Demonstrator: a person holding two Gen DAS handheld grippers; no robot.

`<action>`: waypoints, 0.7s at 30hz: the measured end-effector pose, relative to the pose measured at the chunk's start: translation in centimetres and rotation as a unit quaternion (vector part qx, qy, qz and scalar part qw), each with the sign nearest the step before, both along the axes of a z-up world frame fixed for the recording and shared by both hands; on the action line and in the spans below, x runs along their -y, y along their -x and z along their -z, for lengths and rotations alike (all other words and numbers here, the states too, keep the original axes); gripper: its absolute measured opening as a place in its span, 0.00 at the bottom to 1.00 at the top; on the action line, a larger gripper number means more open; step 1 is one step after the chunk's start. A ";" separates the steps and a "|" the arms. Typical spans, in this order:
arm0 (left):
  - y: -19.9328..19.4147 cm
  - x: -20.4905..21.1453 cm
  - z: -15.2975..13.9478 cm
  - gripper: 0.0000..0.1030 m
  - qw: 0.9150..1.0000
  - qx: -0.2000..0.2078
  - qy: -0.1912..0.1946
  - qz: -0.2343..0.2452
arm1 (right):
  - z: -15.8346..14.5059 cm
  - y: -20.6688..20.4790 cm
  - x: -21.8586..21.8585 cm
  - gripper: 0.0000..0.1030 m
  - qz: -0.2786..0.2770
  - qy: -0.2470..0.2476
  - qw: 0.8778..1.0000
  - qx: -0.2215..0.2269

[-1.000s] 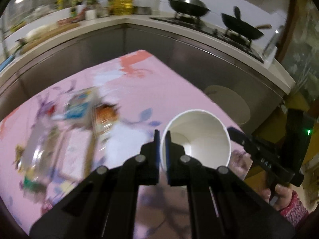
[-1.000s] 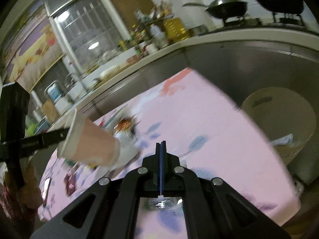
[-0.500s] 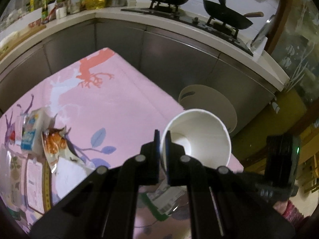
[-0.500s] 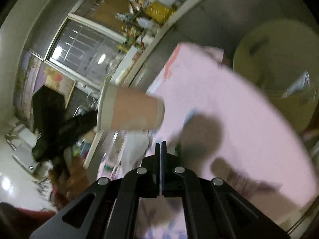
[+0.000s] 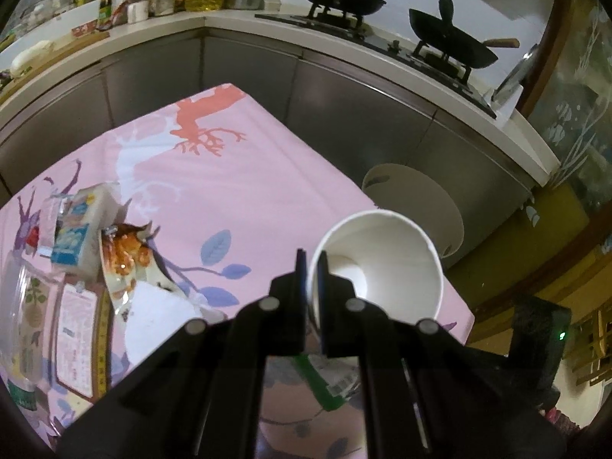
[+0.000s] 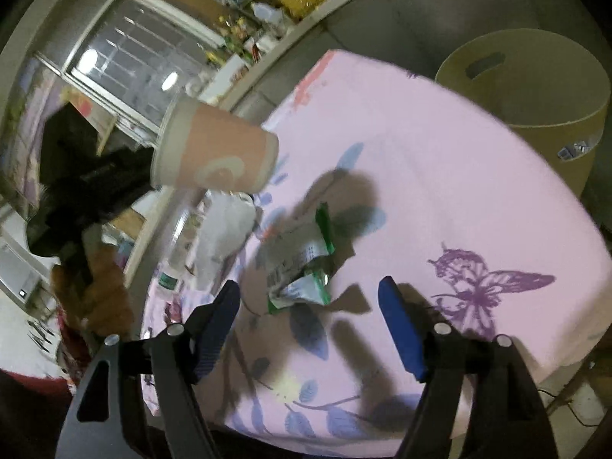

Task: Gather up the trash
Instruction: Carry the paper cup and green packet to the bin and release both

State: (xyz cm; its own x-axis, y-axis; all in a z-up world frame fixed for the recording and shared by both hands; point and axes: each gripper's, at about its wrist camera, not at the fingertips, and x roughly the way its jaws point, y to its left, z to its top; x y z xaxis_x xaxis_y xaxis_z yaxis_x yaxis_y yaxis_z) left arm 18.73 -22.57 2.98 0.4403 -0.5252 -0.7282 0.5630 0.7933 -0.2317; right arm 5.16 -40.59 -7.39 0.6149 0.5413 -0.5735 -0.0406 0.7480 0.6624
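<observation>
Left gripper [image 5: 313, 267] pinches the paper cup's [image 5: 386, 260] thin rim; right gripper [image 6: 311, 298] is opening, empty.

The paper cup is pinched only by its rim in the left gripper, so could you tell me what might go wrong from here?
1. The left gripper clamps just the paper cup wall; held sideways in the air, it may crumple or slip out.
2. The right gripper jaws are opening above the green wrapper; a flat, crinkled wrapper may slide on the pink tablecloth rather than be pinched.

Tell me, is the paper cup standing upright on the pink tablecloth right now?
No, the paper cup is off the pink tablecloth, tipped on its side, its rim pinched by the left gripper.
</observation>
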 end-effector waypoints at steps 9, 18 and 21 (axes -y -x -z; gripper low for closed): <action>-0.9 -0.5 0.2 0.05 1.000 -0.003 -0.003 -0.014 | 1.3 -4.2 -4.3 0.14 -0.038 0.033 0.999 -0.007; -2.6 7.6 -0.8 0.05 0.999 0.007 0.000 0.050 | -2.9 -3.1 5.0 0.13 0.088 0.095 0.990 0.054; -3.4 12.3 -0.8 0.05 0.997 0.009 0.004 0.080 | -4.0 -3.5 9.5 0.13 0.145 0.123 0.980 0.064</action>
